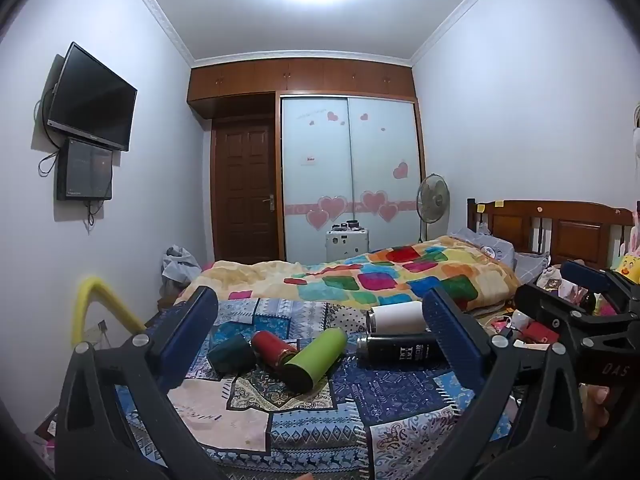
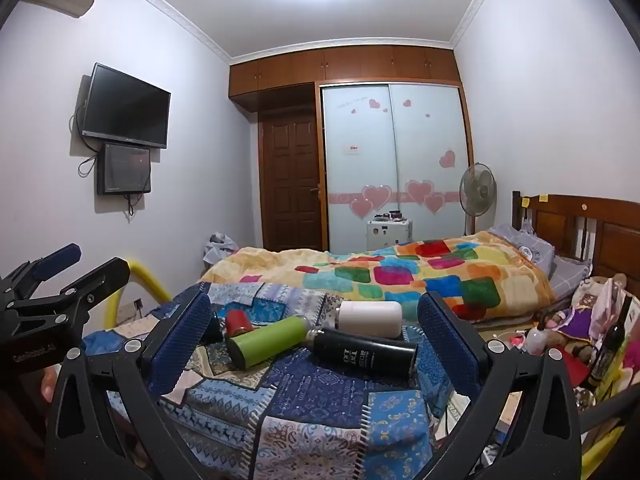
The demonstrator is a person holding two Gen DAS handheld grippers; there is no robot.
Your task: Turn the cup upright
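Note:
Several cups lie on their sides on a blue patchwork cloth point(image 1: 320, 420): a dark teal cup point(image 1: 231, 353), a red cup point(image 1: 274, 347), a green cup point(image 1: 316, 357), a black cup point(image 1: 400, 350) and a white cup point(image 1: 398, 317). In the right wrist view the green cup point(image 2: 269, 340), black cup point(image 2: 366, 354), white cup point(image 2: 370, 317) and red cup point(image 2: 239, 322) show; the teal one is mostly hidden behind a finger. My left gripper point(image 1: 320, 328) is open and empty, short of the cups. My right gripper point(image 2: 314, 328) is open and empty, also short of them.
A bed with a colourful blanket point(image 1: 380, 280) lies behind the cloth. Clutter point(image 2: 580, 328) sits to the right. A yellow tube point(image 1: 100, 308) stands at the left. The right gripper shows at the right edge of the left wrist view point(image 1: 592, 304).

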